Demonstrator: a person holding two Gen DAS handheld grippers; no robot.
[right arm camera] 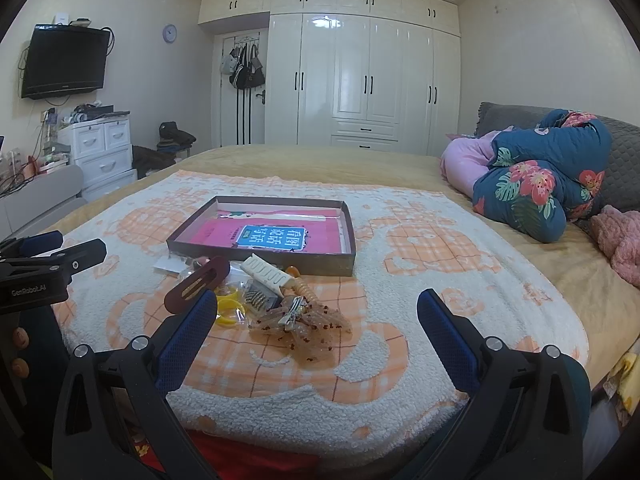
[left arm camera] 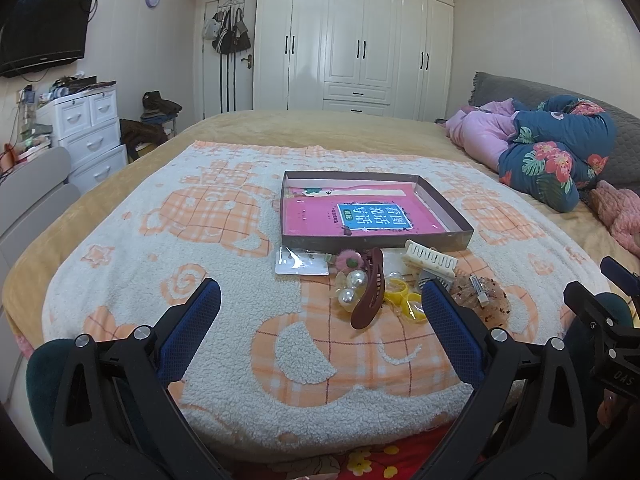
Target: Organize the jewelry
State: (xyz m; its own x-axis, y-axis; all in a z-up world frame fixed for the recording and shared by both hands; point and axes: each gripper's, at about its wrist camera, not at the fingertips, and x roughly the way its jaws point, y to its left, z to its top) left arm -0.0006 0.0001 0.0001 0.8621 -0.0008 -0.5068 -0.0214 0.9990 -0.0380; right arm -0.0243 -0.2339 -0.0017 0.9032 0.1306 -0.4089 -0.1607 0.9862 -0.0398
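Blue-padded fingers of the left gripper (left arm camera: 320, 300) are being held spread wide, nothing between them, low over a fleecy white-and-orange blanket (left arm camera: 224, 280) on a bed. The jewelry heap is lying just beyond the fingertips and toward that gripper's right finger: a dark red hair claw (left arm camera: 370, 290) is resting ahead of the gap, pearl beads (left arm camera: 352, 286) and a pink fuzzy clip (left arm camera: 349, 260) are sitting beside it, and yellow rings (left arm camera: 406, 300) are touching the right fingertip's inner side. A cream comb clip (left arm camera: 430, 260) is lying behind them, against the front wall of a shallow dark box (left arm camera: 376, 240), which is holding a pink booklet (left arm camera: 352, 214).

The right gripper (right arm camera: 318, 308) is likewise being held parted and empty. In its view a translucent speckled hair piece (right arm camera: 308, 328) with a silver clip on top is lying between the fingertips, nearer the left one, and the hair claw (right arm camera: 198, 284) is resting just behind that left fingertip. The box (right arm camera: 260, 258) is sitting farther back, left of centre. Folded quilts (right arm camera: 536, 172) are being kept at the bed's right edge.
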